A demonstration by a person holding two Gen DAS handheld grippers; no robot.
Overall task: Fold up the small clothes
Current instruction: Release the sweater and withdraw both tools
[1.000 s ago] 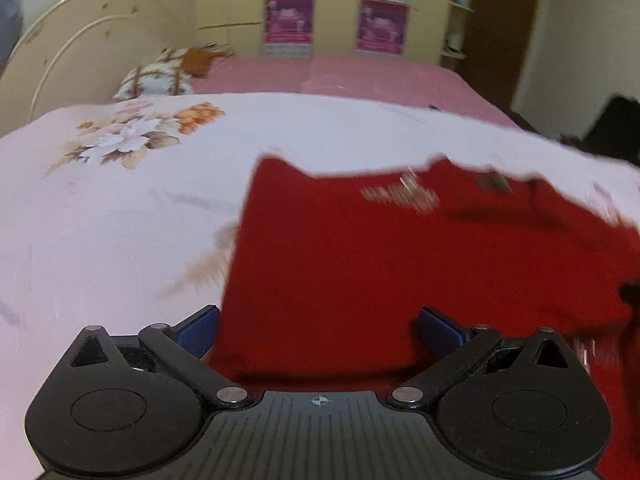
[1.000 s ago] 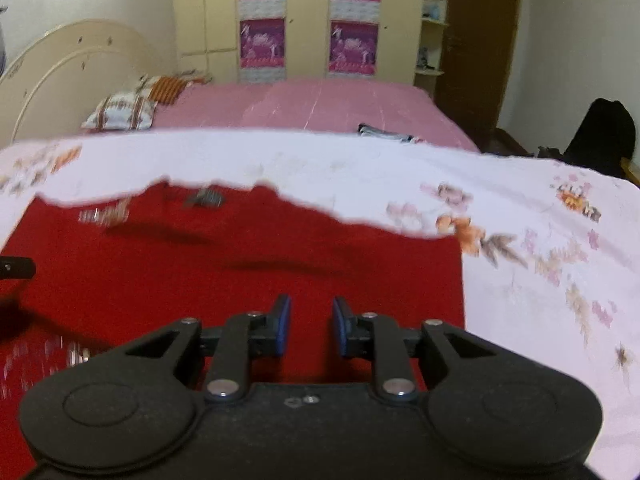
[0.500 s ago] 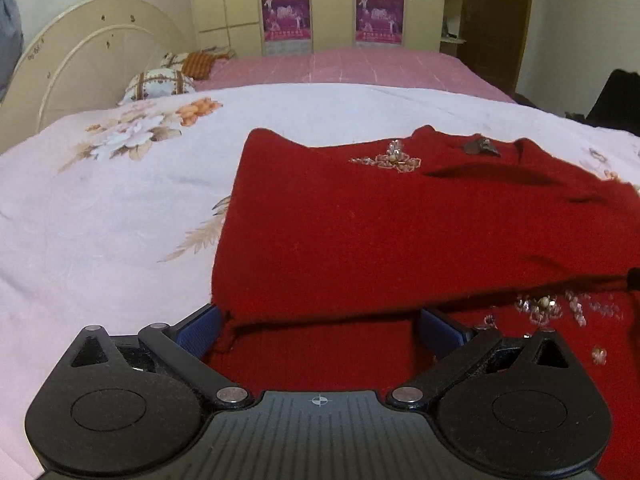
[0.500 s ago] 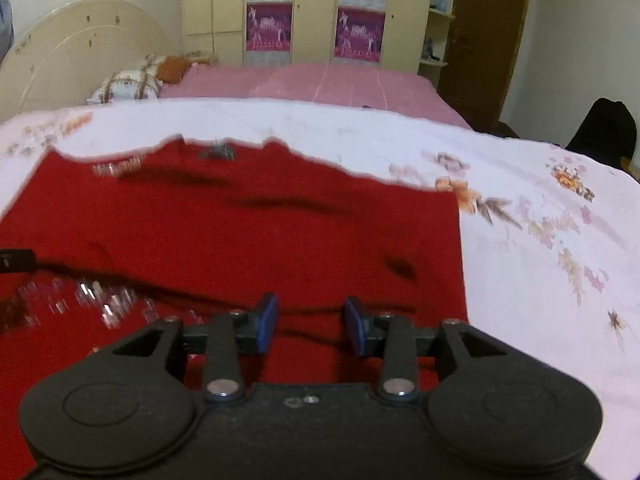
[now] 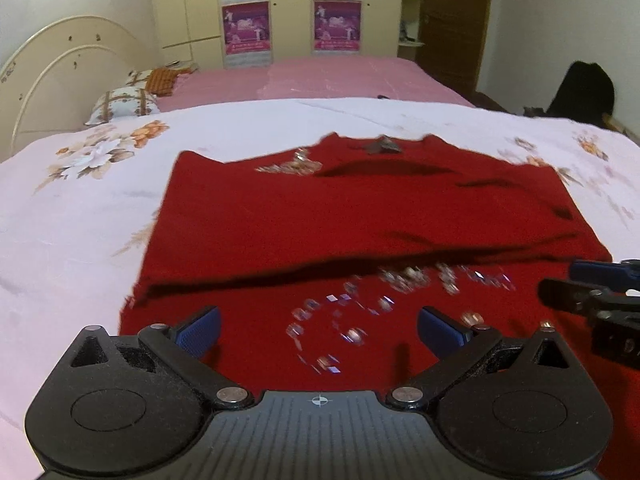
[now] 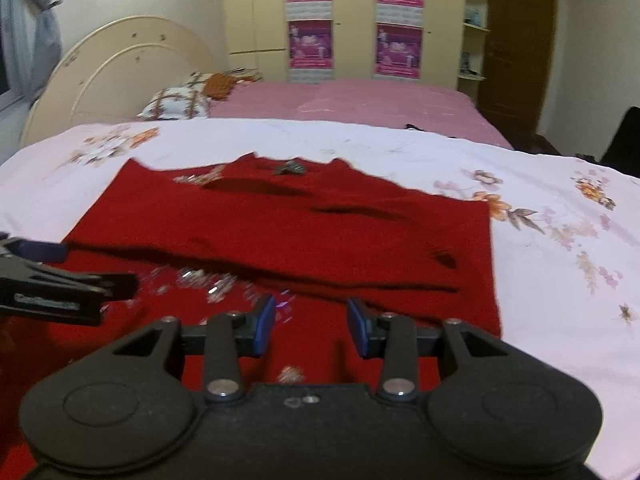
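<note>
My left gripper (image 5: 318,330) and right gripper (image 6: 311,326) hover with fingers spread, holding nothing, over the near edge of the red top (image 5: 360,220), which lies partly folded on the bedsheet (image 5: 80,220).

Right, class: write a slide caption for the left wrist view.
Open left gripper above a folded red top on a flowered bedsheet.

Left gripper (image 5: 318,330) fingers spread wide; right gripper (image 6: 311,326) fingers parted.

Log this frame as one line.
phase: fold laid | red sweater doubled over on floral bedsheet | left gripper open, empty | right gripper open, empty
</note>
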